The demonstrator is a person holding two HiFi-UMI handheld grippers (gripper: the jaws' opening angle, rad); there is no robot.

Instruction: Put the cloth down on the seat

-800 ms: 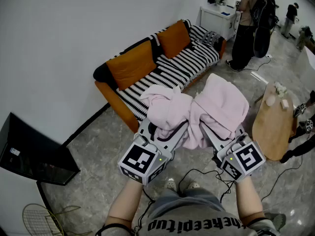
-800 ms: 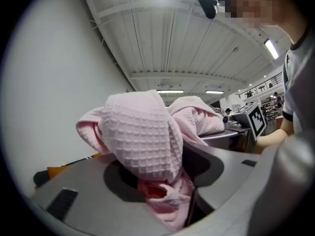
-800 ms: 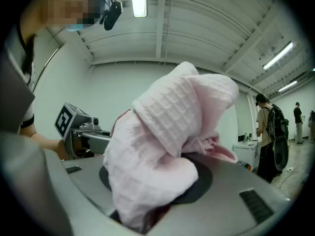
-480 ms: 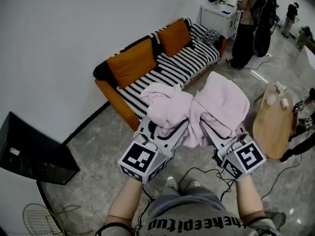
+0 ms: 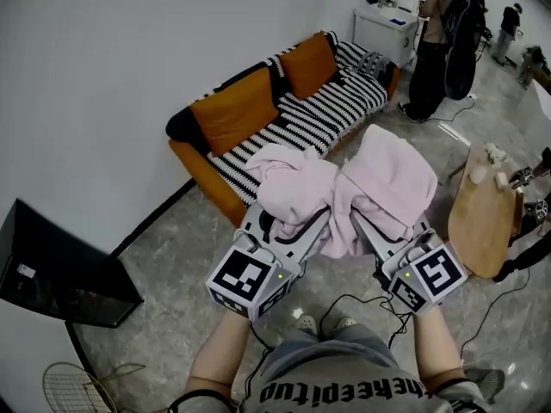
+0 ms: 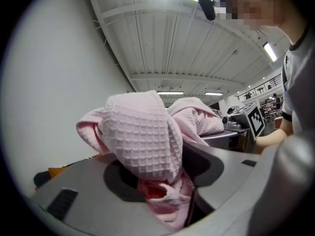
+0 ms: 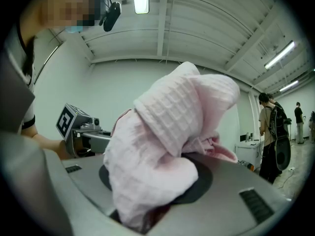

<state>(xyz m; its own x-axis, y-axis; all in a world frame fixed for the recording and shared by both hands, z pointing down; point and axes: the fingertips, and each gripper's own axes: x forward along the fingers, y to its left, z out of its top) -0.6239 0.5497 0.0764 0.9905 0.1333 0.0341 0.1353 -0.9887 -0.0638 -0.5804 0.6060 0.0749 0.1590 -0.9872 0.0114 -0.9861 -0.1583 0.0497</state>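
Head view: I've got the pink cloth (image 5: 344, 188) bunched up in the air between both grippers, held level in front of me. Left gripper (image 5: 291, 220) and right gripper (image 5: 368, 222) sit side by side, with their tips buried in the fabric. The cloth is not on the seat (image 5: 323, 110) yet. The orange sofa (image 5: 194, 166) with the striped black-and-white cover is ahead of me against the wall, and the bundle overlaps its near edge in frame. Two orange cushions (image 5: 232, 110) lean on the backrest. There's a wooden table (image 5: 478, 222) to my right, a black screen (image 5: 60, 274) on the floor to my left, and a person (image 5: 443, 41) standing far right.

Left gripper view: the left gripper (image 6: 160, 186) has its jaws spread wide, clamped on a thick wad of cloth (image 6: 142, 136). The waffle weave folds up and over the jaws.

Right gripper view: the right gripper (image 7: 147, 200) is the same, jaws wide with cloth (image 7: 172, 122) gripped between them, the rest piled above. The standing person (image 7: 269, 136) shows at the right edge.
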